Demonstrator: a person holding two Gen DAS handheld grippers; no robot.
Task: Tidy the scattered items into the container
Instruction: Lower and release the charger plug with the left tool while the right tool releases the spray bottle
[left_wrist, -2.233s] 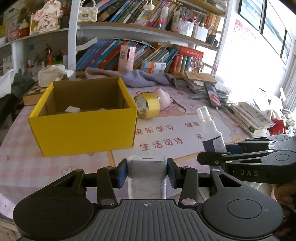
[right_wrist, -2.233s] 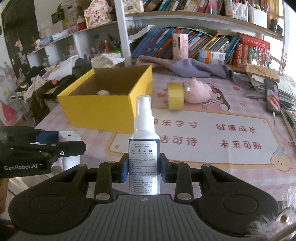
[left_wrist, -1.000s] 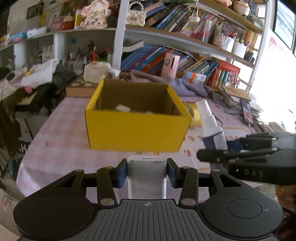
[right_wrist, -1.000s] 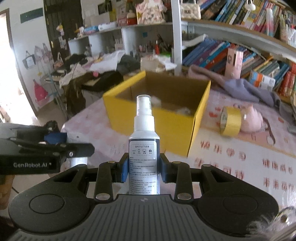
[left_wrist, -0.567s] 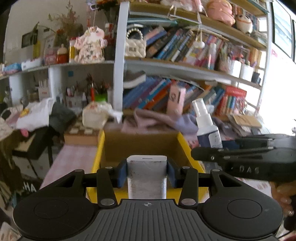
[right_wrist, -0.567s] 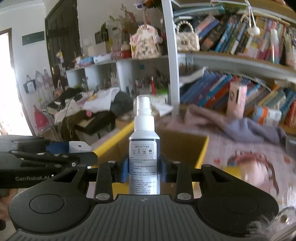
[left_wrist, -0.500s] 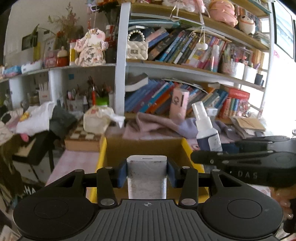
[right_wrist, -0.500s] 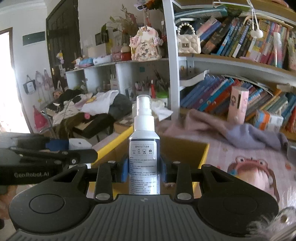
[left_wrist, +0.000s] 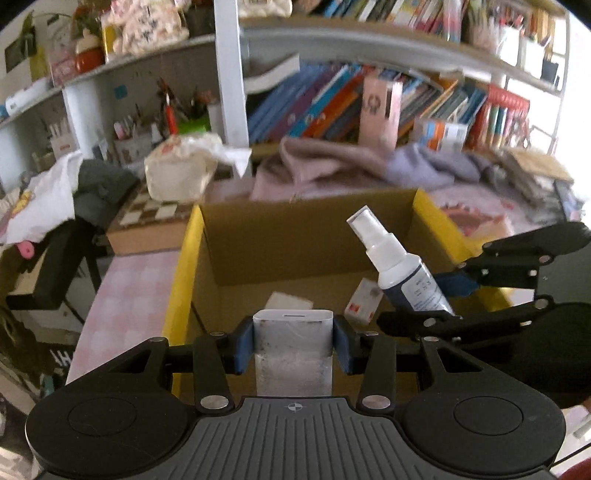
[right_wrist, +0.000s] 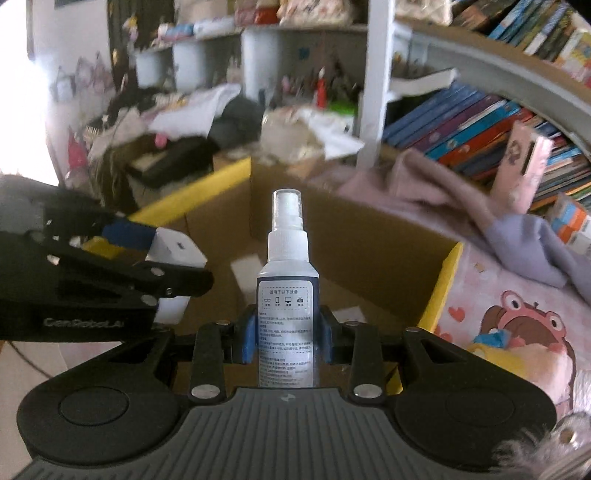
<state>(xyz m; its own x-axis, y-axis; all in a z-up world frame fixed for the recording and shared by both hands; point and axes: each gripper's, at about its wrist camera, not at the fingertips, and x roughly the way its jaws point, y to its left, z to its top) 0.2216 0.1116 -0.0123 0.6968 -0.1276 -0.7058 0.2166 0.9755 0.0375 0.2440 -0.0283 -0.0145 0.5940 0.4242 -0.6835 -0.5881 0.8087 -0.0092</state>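
Cardboard box (left_wrist: 184, 258) with yellow outer walls sits open just below both grippers, a few small white items already on its floor. The left gripper (left_wrist: 293, 341) is clenched on a white rectangular block (left_wrist: 293, 332), held over the near edge of the box; the right gripper (right_wrist: 287, 332) clamps a spray bottle (right_wrist: 288, 295) by its labelled body, nozzle forward, above the interior. A good release probably means lowering each item close to the floor, over a bare patch, keeping the two grippers apart, and opening one at a time so nothing bounces out
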